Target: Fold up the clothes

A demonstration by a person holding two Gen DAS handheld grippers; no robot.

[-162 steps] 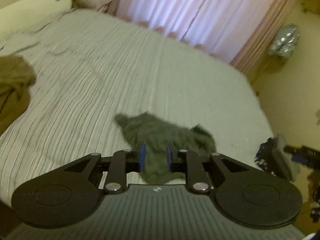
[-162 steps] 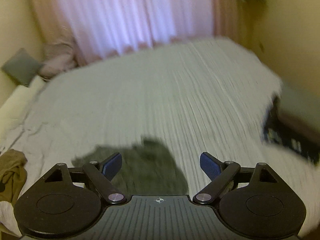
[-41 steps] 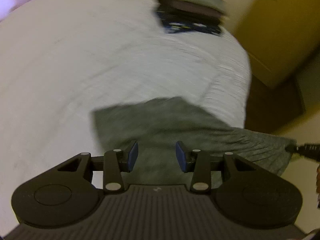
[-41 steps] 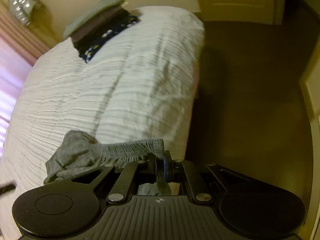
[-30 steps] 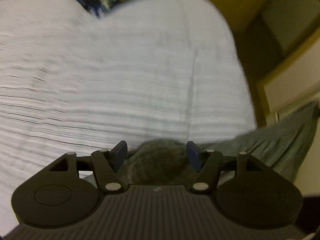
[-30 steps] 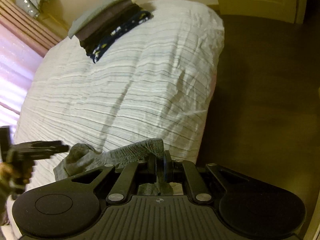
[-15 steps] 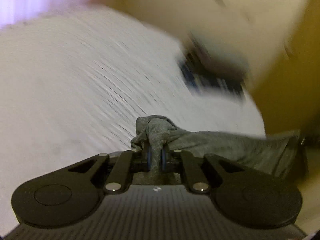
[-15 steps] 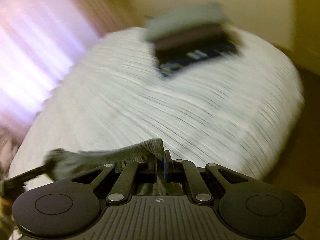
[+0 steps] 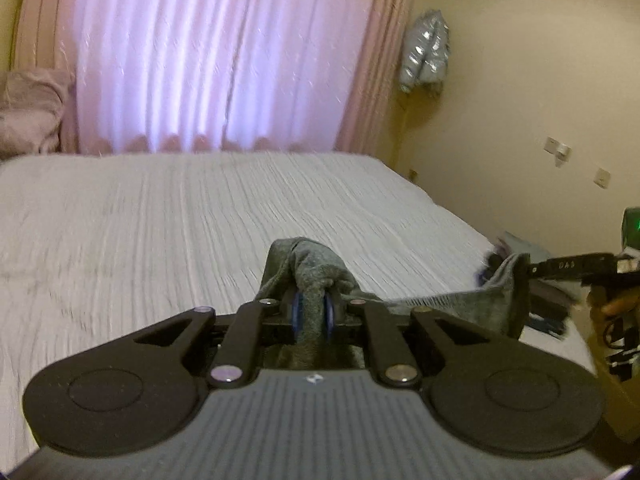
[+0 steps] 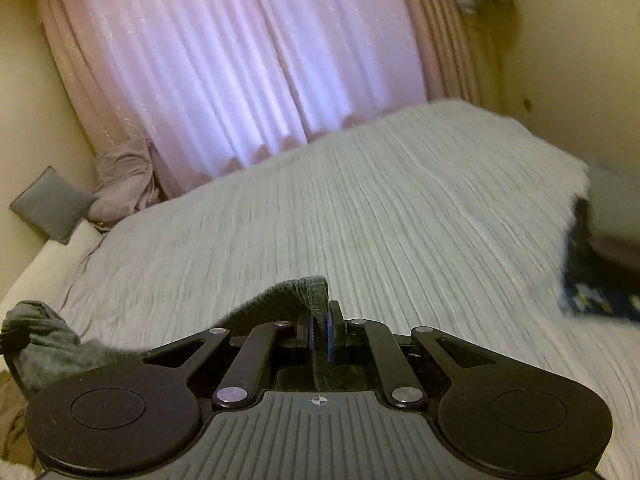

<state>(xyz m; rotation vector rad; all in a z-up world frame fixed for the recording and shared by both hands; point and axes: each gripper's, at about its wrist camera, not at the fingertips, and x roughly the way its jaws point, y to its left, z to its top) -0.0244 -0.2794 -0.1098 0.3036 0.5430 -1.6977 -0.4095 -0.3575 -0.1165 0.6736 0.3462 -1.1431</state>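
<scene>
A grey knit garment [image 9: 316, 268] is held between both grippers above the white striped bed [image 9: 160, 220]. My left gripper [image 9: 313, 312] is shut on one bunched corner of it. The cloth stretches right to my right gripper [image 9: 532, 268], seen at the right edge of the left wrist view. In the right wrist view my right gripper [image 10: 320, 330] is shut on the garment's ribbed edge [image 10: 312, 288], and the cloth runs left to the far bunched end [image 10: 40, 336]. The part hanging below the grippers is hidden.
A stack of folded clothes [image 10: 600, 272] lies at the bed's right edge. Pink curtains [image 9: 208, 52] hang behind the bed. A grey pillow [image 10: 52, 204] and a pink blanket [image 10: 124, 184] sit at the head end. An olive garment [image 10: 12, 420] lies at the left.
Both grippers have swung from facing the bed's foot and the floor to facing the curtains, with the garment stretched between them. The left gripper shut on the cloth about a second ago.
</scene>
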